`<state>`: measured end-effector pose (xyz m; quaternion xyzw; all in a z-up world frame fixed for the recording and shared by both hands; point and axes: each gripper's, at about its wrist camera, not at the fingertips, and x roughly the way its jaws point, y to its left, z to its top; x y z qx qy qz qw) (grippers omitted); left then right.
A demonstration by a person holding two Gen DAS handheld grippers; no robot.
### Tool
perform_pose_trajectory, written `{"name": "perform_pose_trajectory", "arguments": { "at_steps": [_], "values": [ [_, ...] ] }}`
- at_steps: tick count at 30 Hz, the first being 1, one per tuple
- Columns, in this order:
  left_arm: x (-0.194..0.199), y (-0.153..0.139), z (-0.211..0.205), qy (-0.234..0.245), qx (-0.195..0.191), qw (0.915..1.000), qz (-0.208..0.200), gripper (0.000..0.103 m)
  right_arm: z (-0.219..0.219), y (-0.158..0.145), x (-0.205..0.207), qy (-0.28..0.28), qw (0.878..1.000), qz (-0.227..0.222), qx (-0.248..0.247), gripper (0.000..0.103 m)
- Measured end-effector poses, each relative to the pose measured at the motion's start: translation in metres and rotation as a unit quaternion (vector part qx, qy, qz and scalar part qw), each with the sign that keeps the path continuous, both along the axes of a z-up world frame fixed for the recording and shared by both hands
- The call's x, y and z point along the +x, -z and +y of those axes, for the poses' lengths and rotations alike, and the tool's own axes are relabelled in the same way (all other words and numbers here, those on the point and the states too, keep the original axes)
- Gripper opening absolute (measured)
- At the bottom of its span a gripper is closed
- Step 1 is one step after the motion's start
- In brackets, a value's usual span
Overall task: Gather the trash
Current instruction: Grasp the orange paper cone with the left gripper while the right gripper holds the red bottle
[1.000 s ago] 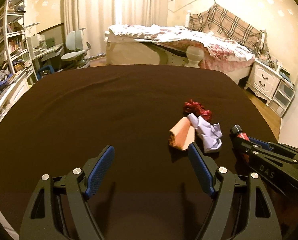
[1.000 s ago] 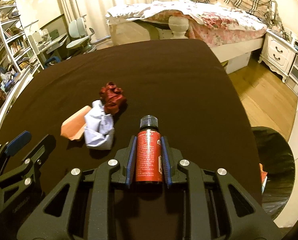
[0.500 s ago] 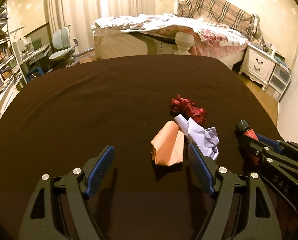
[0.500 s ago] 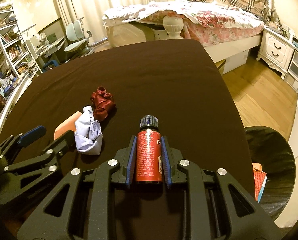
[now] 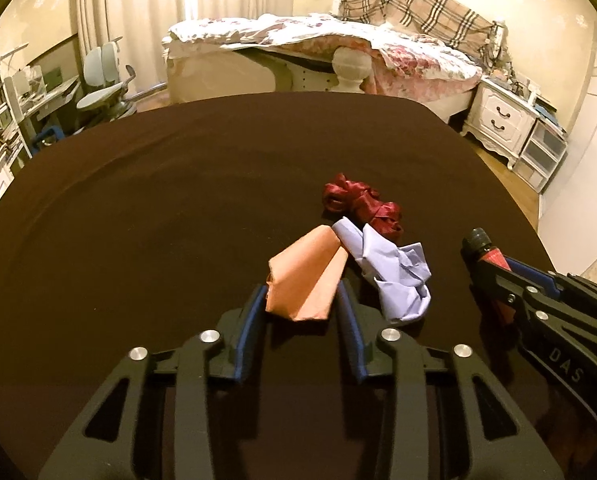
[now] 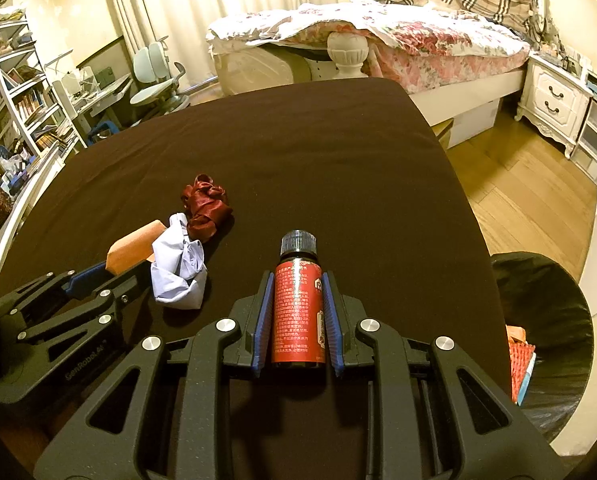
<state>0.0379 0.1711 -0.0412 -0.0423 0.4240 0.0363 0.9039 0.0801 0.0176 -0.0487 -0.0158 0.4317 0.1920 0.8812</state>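
My left gripper [image 5: 301, 298] is shut on a folded orange paper [image 5: 304, 276] lying on the dark brown table [image 5: 158, 208]. A crumpled lilac paper [image 5: 394, 272] touches the orange paper on its right, and a dark red ribbon wad [image 5: 362, 204] lies just beyond. My right gripper [image 6: 297, 280] is shut on a small red-labelled bottle with a black cap [image 6: 298, 312], held above the table's right side. The same papers show in the right wrist view: orange paper [image 6: 132, 250], lilac paper [image 6: 178, 268], ribbon wad [image 6: 206, 208].
A black-lined trash bin [image 6: 550, 320] stands on the wooden floor just off the table's right edge, with some coloured trash inside. A bed [image 6: 378, 36], a white nightstand [image 6: 554, 100], shelves and a desk chair [image 5: 102, 88] lie beyond the table.
My left gripper moved forward and right around the orange paper and closed on it. My right gripper kept hold of the bottle and shifted slightly.
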Motion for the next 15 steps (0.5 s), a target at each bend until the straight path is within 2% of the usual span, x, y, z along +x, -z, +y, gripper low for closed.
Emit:
{"name": "perform_pose_trajectory", "arguments": {
  "at_steps": [8, 15],
  "values": [
    [-0.007, -0.003, 0.006, -0.008, -0.021, 0.9997, -0.011, 0.033, 0.0, -0.001, 0.0, 0.001, 1.0, -0.001, 0.001, 0.024],
    [-0.025, -0.007, 0.006, -0.023, -0.024, 0.9992, -0.024, 0.033, -0.008, -0.006, -0.007, 0.002, 1.0, -0.007, 0.004, 0.024]
  ]
}}
